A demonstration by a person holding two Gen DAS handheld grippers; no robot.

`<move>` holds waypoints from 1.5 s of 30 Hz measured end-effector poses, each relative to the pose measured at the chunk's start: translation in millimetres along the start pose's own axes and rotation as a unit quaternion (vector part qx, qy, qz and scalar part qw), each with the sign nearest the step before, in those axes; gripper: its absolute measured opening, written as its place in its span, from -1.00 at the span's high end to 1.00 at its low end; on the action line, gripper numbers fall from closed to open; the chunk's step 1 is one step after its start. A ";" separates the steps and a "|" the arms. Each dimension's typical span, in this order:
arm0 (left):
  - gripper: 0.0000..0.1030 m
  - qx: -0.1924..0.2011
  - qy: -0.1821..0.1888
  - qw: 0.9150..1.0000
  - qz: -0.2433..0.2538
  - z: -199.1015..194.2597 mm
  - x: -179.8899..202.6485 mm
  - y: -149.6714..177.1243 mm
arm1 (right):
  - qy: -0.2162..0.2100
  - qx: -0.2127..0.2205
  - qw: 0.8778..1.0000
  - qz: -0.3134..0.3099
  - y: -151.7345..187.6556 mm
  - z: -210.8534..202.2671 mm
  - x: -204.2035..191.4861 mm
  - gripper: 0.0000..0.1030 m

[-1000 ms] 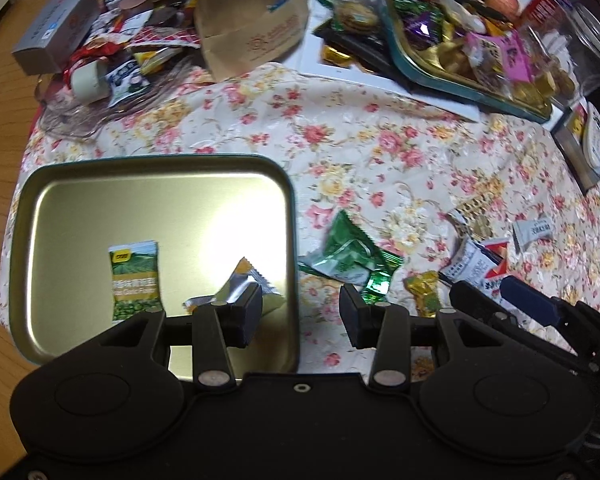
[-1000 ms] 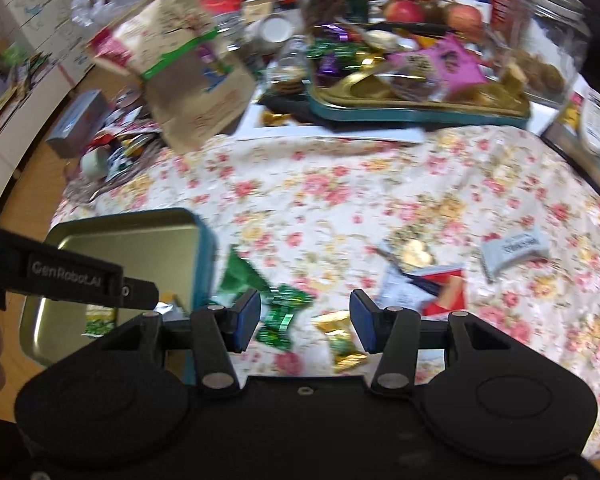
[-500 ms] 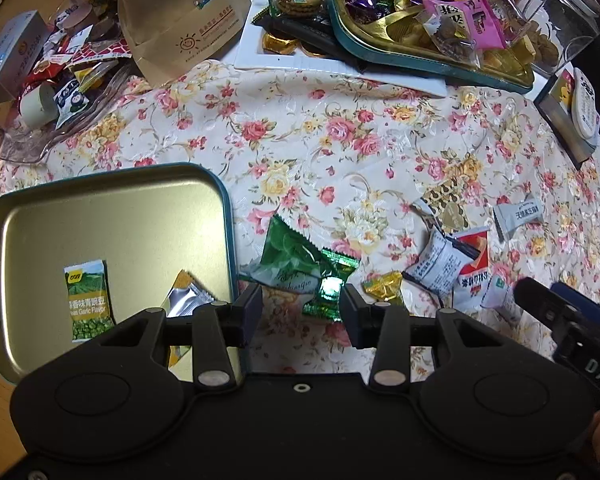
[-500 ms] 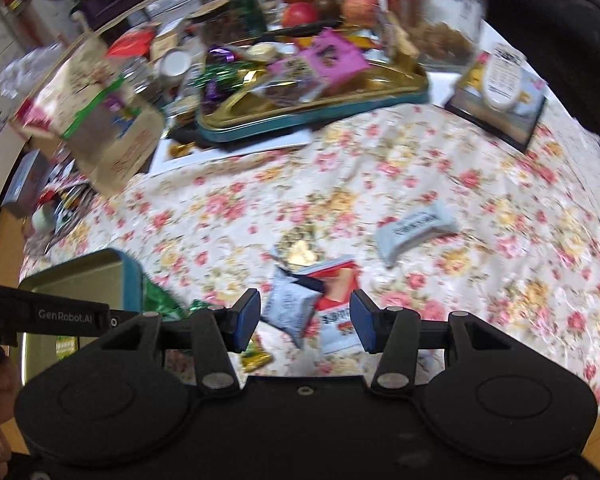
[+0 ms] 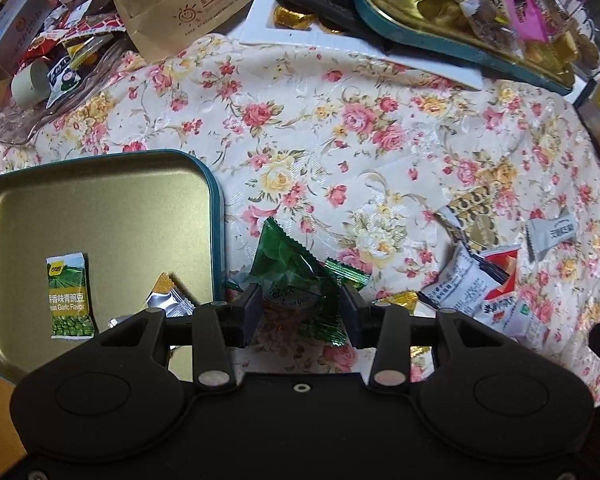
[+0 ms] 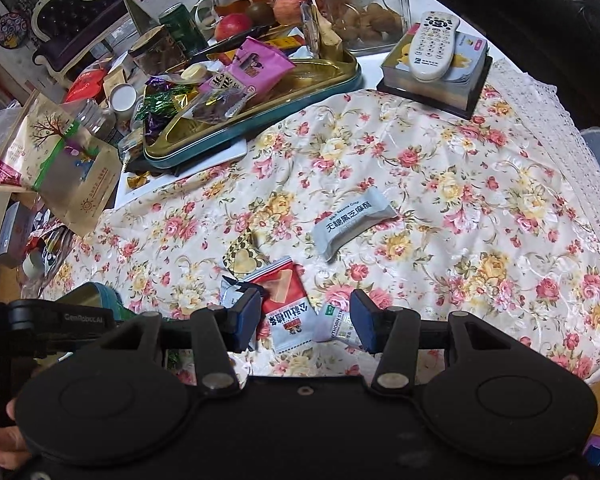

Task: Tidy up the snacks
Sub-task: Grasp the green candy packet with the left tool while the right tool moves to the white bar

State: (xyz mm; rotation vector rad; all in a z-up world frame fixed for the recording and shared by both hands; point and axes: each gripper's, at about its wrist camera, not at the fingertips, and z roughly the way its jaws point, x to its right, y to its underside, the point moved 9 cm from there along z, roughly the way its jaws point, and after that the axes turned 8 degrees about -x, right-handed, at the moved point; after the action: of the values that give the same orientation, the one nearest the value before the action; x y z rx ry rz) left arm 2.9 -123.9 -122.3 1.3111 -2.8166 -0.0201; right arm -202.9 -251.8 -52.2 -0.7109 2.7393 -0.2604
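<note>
My left gripper [image 5: 302,312] points down at the floral cloth, open, with a green candy packet [image 5: 292,276] lying between its fingers. Its pads are not pressing on the packet. Just to the left is a gold tin tray [image 5: 100,200] that holds a green pea packet [image 5: 69,298] and a gold-and-silver sachet [image 5: 168,300]. My right gripper [image 6: 304,320] is open over a red-and-white packet [image 6: 288,300], with a small white packet [image 6: 334,322] beside its right finger. A grey sesame-crisp packet [image 6: 352,220] and a gold heart packet [image 6: 244,258] lie farther out.
A teal-rimmed tray [image 6: 332,84] heaped with sweets sits at the back. Beyond it are a glass jar [image 6: 364,4], apples and cans. A remote lies on a book [image 6: 452,88] at the back right. A paper bag [image 5: 184,4] and a glass dish [image 5: 40,116] stand at the back left.
My left gripper has moved right, off the tin tray, and lower, so it now straddles the green packet. My right gripper has swung right, from the gold candy to the red-and-white packet.
</note>
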 end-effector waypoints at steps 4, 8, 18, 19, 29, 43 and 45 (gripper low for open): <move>0.02 0.002 -0.015 1.000 -0.003 10.8 0.7 -5.2 | -0.001 0.001 1.000 0.001 -0.6 0.4 1.4 -0.01; 0.03 -0.006 -0.026 1.000 -0.007 21.8 2.5 -8.0 | -0.006 0.001 1.000 0.001 0.7 -1.5 1.8 -0.01; 0.03 0.000 0.021 0.999 0.026 21.6 44.0 -12.4 | -0.008 0.004 1.000 0.014 0.5 -4.3 8.7 -0.01; 0.03 -0.001 0.029 0.999 0.032 21.1 49.3 -12.4 | -0.008 0.004 1.000 0.015 0.4 -4.6 9.2 -0.01; 0.03 0.015 0.078 0.995 0.054 -0.8 64.0 -16.2 | -0.008 0.012 0.999 0.029 -2.2 -10.4 19.3 -0.01; 0.03 0.030 0.041 0.996 0.067 15.3 57.3 -19.5 | -0.007 0.009 0.999 0.042 -2.5 -8.1 22.2 -0.01; 0.01 0.035 0.030 0.996 0.082 18.4 64.6 -17.4 | -0.006 0.006 0.999 0.047 -2.5 -6.4 25.6 -0.01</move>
State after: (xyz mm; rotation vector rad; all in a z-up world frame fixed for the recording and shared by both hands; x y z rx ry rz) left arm -26.0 -184.6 -139.5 1.0684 -2.8864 0.1207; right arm -225.3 -266.0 -51.7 -0.5758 2.7474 -0.2505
